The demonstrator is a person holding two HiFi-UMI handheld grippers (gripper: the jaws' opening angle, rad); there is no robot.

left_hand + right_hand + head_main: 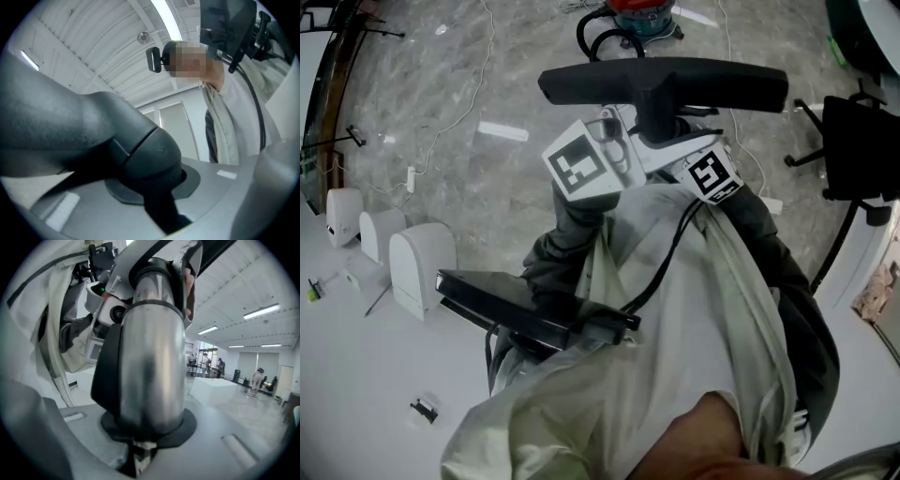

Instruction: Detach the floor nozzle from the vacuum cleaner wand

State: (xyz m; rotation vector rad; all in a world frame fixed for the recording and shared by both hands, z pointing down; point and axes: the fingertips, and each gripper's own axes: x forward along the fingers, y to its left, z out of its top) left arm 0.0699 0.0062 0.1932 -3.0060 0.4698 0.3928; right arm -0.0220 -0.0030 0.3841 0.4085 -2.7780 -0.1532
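Note:
The black floor nozzle (666,84) is held up crosswise in front of me in the head view, its neck (654,117) running down to the two grippers. My left gripper (154,197) is shut on the dark grey nozzle neck (117,140), and its marker cube (581,164) shows just left of the neck. My right gripper (150,427) is shut on the silver wand tube (150,357), its cube (712,175) to the right. In the head view both sets of jaws and the joint between nozzle and wand are hidden.
A red vacuum canister (642,14) with a black hose (600,37) stands on the marble floor beyond. An office chair (858,150) is at the right, white boxes (422,262) at the left beside a white table (356,375). A flat black device (525,305) hangs at my chest.

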